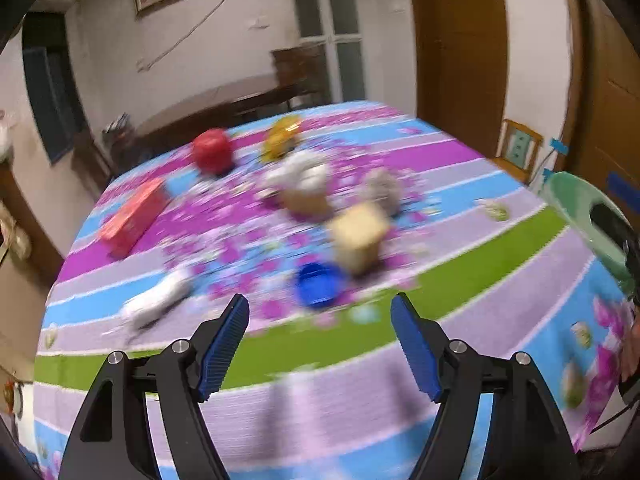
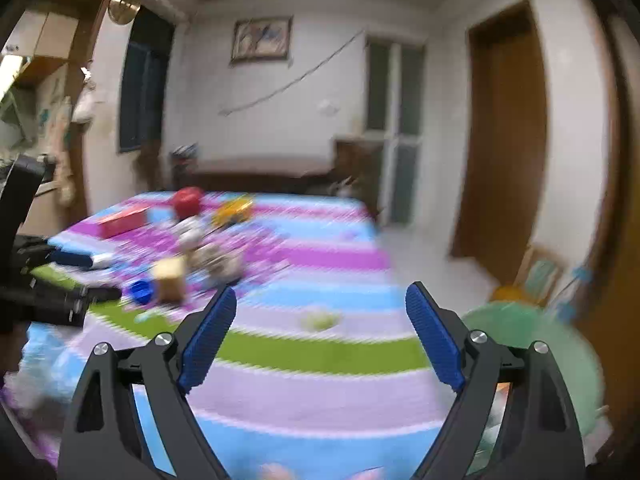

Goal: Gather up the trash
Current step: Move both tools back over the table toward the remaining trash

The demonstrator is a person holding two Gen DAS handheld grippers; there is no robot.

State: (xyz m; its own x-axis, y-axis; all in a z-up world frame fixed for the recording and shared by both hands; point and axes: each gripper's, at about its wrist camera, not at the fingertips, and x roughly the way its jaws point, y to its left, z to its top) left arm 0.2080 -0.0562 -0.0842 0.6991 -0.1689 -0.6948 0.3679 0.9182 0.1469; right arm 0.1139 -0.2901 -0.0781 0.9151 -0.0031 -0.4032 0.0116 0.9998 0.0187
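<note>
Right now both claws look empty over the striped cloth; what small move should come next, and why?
Probably ease the left claw forward and down onto the blue cap. It is the nearest piece in the pile, just ahead of the open jaws, and nothing is held yet. The right claw is open too, nearer the green bin.

Matt cloth tablecover (image 1: 320,400), glossy plastic bin (image 1: 580,204)

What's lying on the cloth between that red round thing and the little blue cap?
In the left wrist view, between the red round object and the blue cap lies only flowered cloth, though blur hides small things.
</note>
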